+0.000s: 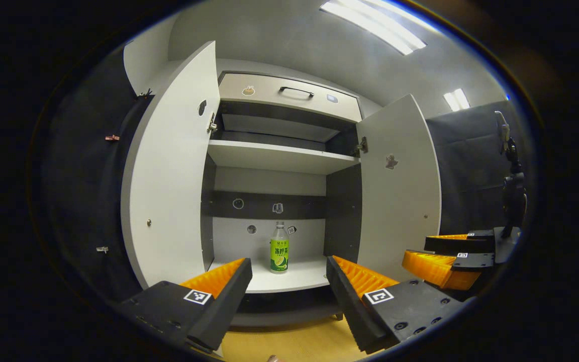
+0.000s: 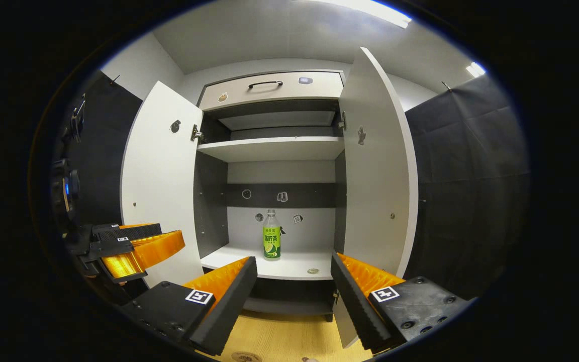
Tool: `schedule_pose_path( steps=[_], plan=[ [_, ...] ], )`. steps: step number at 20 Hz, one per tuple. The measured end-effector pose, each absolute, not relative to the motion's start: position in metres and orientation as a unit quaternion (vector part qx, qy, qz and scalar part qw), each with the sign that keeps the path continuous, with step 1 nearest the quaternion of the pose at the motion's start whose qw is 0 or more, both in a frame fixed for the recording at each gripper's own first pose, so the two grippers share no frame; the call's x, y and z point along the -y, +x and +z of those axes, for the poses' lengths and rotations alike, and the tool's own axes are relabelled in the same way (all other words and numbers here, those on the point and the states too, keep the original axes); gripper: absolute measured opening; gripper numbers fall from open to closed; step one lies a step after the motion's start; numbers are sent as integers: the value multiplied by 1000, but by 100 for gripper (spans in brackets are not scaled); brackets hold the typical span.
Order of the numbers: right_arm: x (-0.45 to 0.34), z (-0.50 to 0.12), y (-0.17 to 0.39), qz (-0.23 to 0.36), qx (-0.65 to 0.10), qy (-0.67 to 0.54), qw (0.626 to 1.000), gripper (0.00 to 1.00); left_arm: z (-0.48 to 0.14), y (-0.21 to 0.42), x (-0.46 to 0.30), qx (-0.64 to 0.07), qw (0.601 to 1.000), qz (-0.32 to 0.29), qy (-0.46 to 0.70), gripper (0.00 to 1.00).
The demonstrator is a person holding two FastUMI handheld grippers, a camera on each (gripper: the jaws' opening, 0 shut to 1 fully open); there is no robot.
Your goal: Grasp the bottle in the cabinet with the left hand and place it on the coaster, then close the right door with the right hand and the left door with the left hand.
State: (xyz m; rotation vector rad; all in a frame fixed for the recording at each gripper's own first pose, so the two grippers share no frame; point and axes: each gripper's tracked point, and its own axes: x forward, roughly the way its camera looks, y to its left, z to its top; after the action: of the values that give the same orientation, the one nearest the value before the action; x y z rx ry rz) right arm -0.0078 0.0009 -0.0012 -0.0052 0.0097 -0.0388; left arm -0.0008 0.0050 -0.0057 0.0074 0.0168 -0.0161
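Cabinet (image 1: 279, 161) stands at the far side with both doors swung wide, which leaves the lower shelf open to a straight reach from the front. Left door (image 1: 169, 171) and right door (image 1: 400, 181) angle out toward the near side, so each can later be pushed shut by the gripper on its own side. Bottle (image 1: 279, 247) stands upright toward the back of the lower shelf (image 1: 299, 279), roughly in the middle and clear of both side walls, leaving room for fingers on either side of it. Left gripper (image 1: 289, 296) sits near, well short of the shelf, its fingers spread wide with nothing between them and the bottle lined up in the gap. Right gripper (image 2: 294, 296) waits just beside it, also spread wide and empty. A small disc (image 2: 313, 271) lies near the shelf's front edge; whether it is the coaster cannot be told.
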Motion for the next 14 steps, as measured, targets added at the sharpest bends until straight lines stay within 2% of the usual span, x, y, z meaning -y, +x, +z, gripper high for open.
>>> schedule_pose_path(
  steps=[8,14],
  plan=[
    [-9,-5,-18,-46,-11,-23,999,98,-5,8,-5,-1,999,-41,11,94],
    [0,-10,-6,-42,-14,-30,999,98,-10,41,0,1,999,-48,6,95]
  ],
)
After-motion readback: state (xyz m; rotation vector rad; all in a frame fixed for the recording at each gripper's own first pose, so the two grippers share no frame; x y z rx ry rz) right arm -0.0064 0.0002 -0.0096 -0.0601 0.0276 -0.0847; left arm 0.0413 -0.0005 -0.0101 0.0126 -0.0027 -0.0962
